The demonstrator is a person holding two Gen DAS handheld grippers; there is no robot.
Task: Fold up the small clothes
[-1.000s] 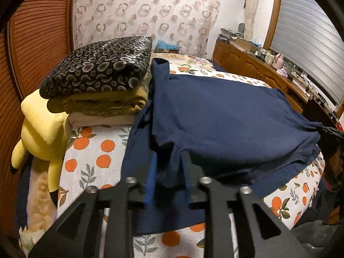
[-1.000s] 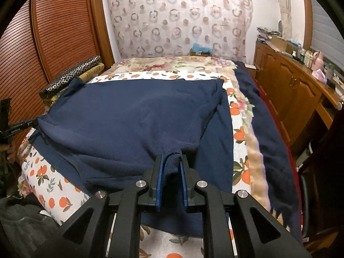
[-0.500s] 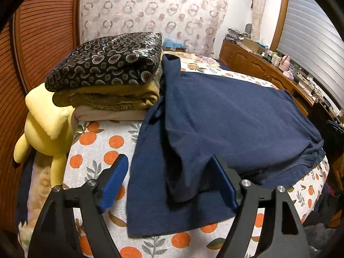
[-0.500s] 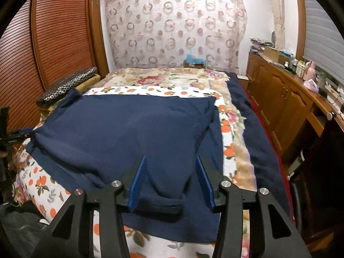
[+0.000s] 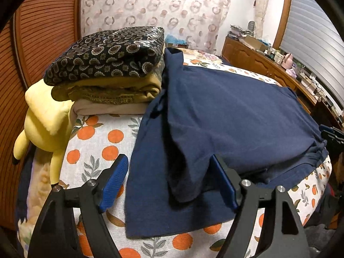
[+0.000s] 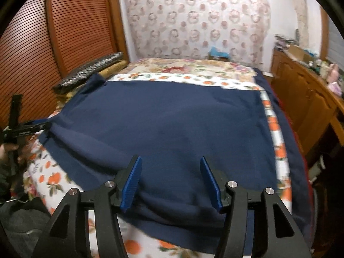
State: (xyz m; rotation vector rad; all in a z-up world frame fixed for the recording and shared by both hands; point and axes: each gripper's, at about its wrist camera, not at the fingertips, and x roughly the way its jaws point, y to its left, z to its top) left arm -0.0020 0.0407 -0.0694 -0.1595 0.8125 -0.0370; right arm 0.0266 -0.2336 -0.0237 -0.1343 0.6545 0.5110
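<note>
We note the navy garment (image 5: 225, 116) spread flat over most of the bed (image 5: 96, 142), which wears an orange-print sheet. One layer is folded over another; a dark fold edge droops toward the near edge of the mattress. In the right wrist view the same garment (image 6: 172, 124) fills the middle of the bed, its far edge straight against the sheet.

Left gripper (image 5: 169, 178): fingers spread wide, blue pads either side of the drooping fold, nothing between them gripped. Right gripper (image 6: 169, 178): likewise spread apart above the near hem, holding nothing. That view is somewhat blurred.

Around the garment: a stack of folded linens (image 5: 107, 75) just beside its far left corner, dark floral piece on top, mustard and cream beneath; the garment's corner rests up against the stack. A yellow plush toy (image 5: 47, 118) sits at the bed's left edge, below the stack. Behind the bed hangs a patterned curtain (image 6: 193, 21). A slatted wooden door (image 6: 43, 43) runs along the left side. Along the right wall stands a wooden cabinet (image 6: 305, 99) with clutter on top. Dark cloth (image 6: 19, 221) lies low at the near left, off the bed.
</note>
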